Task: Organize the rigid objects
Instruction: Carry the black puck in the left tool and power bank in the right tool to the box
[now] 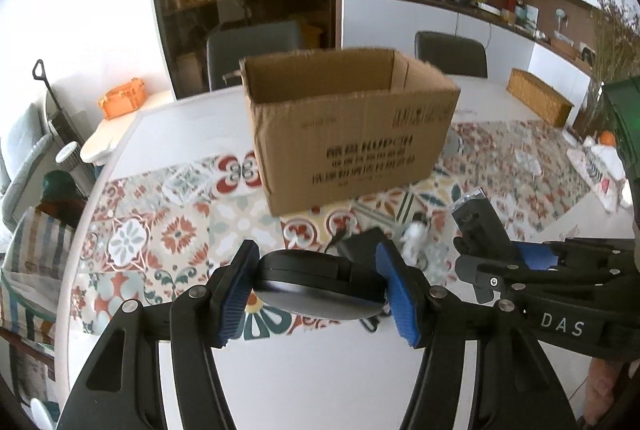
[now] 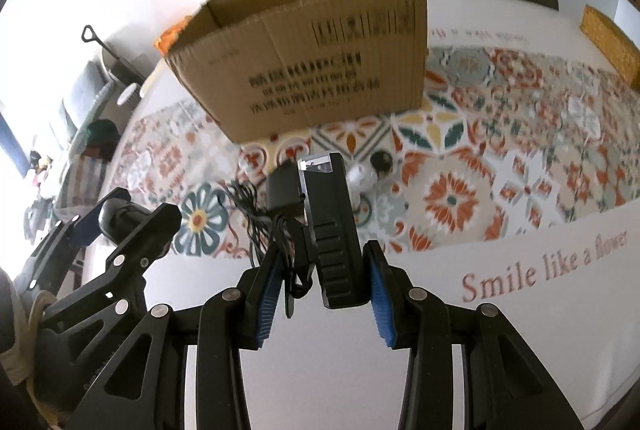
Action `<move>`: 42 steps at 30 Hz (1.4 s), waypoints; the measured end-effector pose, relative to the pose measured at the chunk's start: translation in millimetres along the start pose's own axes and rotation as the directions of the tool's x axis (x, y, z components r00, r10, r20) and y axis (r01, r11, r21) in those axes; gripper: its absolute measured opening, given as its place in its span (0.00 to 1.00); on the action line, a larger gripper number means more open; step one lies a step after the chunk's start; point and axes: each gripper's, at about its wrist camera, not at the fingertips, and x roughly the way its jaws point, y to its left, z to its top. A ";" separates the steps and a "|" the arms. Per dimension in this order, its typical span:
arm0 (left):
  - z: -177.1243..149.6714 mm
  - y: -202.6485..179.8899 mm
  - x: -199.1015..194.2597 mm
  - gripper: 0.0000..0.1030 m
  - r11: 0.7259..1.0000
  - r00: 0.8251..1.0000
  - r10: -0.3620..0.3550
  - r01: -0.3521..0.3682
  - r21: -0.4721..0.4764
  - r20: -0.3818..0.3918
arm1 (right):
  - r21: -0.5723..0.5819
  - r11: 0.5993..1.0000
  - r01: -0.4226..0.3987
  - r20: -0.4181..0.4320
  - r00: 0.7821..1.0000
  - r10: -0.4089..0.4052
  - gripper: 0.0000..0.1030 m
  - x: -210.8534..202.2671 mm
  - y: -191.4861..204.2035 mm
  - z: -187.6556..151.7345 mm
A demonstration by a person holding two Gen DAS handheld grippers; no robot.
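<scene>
The left tongs [image 1: 318,290] are closed on a round black disc-shaped device [image 1: 320,284], blue pads [image 1: 236,294] pressing its two sides and holding it clear of the surface [image 1: 320,370]. The right tongs [image 2: 322,292] are clamped on a black rectangular device [image 2: 334,230] with a clear front end, which stands upright between their pads, also lifted.

Ahead of both tongs the patterned cloth [image 1: 160,230] lies open, with bare white surface just below them. To the left of the left tongs the surface's curved edge [image 1: 80,230] drops off toward chairs and clutter.

Straight ahead stands an open cardboard box [image 1: 348,134], top flaps up. Its inside shows only bare cardboard walls near the rim; the bottom is hidden from both views.

Between the tongs and the box, still on the cloth, lie a black adapter [image 2: 284,186] with a tangled cord [image 2: 252,214] and a small white figure [image 2: 362,176] beside a dark ball [image 2: 381,161]. The adapter is partly covered by the held devices. A wicker basket [image 1: 540,102] sits far right of the box; its contents cannot be made out.
</scene>
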 end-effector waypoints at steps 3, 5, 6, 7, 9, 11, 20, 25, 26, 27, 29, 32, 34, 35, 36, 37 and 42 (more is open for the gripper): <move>11.2 -1.6 -7.2 0.59 1.000 1.000 0.010 -0.010 -0.014 0.013 | -0.002 1.000 -0.004 0.028 1.000 0.004 0.39 -11.6 -1.1 8.9; 18.5 -3.7 -13.3 0.59 1.000 0.999 0.017 -0.016 -0.018 0.029 | -0.004 1.000 -0.010 0.047 0.999 0.010 0.39 -19.8 -2.4 15.0; 23.1 -5.1 -16.4 0.59 1.000 0.999 0.022 -0.021 -0.021 0.036 | -0.006 1.000 -0.012 0.055 0.998 0.012 0.39 -23.5 -3.7 16.9; 26.5 -6.0 -18.5 0.59 0.999 0.999 0.024 -0.023 -0.025 0.040 | -0.011 1.000 -0.012 0.064 0.998 0.012 0.39 -27.3 -3.6 19.5; 31.9 -6.6 -21.5 0.59 0.999 0.999 0.022 -0.021 -0.035 0.047 | -0.019 1.000 -0.015 0.088 0.996 0.016 0.39 -36.0 -3.2 25.9; 39.2 -7.9 -25.3 0.59 0.999 0.998 0.022 -0.019 -0.044 0.058 | -0.029 0.999 -0.014 0.108 0.994 0.017 0.39 -43.2 -2.7 31.4; 76.5 -13.3 -33.8 0.59 0.999 0.993 0.036 -0.032 -0.043 0.111 | -0.046 0.999 -0.026 0.172 0.985 0.033 0.39 -66.8 -5.0 61.5; 94.8 -13.8 -33.8 0.59 0.998 0.990 0.052 -0.046 -0.043 0.133 | -0.047 0.998 -0.044 0.191 0.980 0.052 0.39 -72.5 -4.4 75.3; 98.9 -13.3 -33.5 0.59 0.998 0.989 0.050 -0.044 -0.046 0.137 | -0.049 0.998 -0.043 0.195 0.979 0.052 0.39 -73.6 -4.0 78.0; 102.2 -13.1 -32.9 0.59 0.998 0.989 0.053 -0.047 -0.048 0.138 | -0.052 0.998 -0.042 0.200 0.978 0.052 0.39 -74.9 -3.4 81.2; 107.9 -11.7 -30.6 0.59 0.998 0.989 0.056 -0.050 -0.048 0.140 | -0.060 0.997 -0.050 0.211 0.976 0.062 0.39 -77.6 -2.2 89.3; 117.8 -10.5 -26.7 0.59 0.997 0.989 0.063 -0.056 -0.053 0.137 | -0.068 0.996 -0.059 0.219 0.973 0.072 0.39 -79.3 -2.1 100.0; 125.8 -9.5 -22.6 0.59 0.997 0.989 0.065 -0.058 -0.057 0.130 | -0.075 0.995 -0.063 0.221 0.972 0.078 0.39 -80.4 -0.5 106.9; 127.7 -9.4 -21.5 0.59 0.997 0.990 0.066 -0.059 -0.059 0.126 | -0.077 0.995 -0.066 0.223 0.971 0.081 0.39 -80.7 -0.3 109.3; 131.1 -8.7 -19.7 0.59 0.997 0.990 0.062 -0.055 -0.063 0.125 | -0.078 0.995 -0.069 0.224 0.971 0.085 0.39 -80.7 -0.1 112.1; 135.7 -8.0 -17.3 0.59 0.997 0.990 0.058 -0.050 -0.066 0.125 | -0.080 0.994 -0.074 0.223 0.971 0.090 0.39 -80.5 0.3 115.4; 153.0 -4.2 -7.1 0.59 0.996 0.991 0.053 -0.045 -0.072 0.122 | -0.087 0.993 -0.084 0.218 0.971 0.101 0.39 -74.5 0.4 135.8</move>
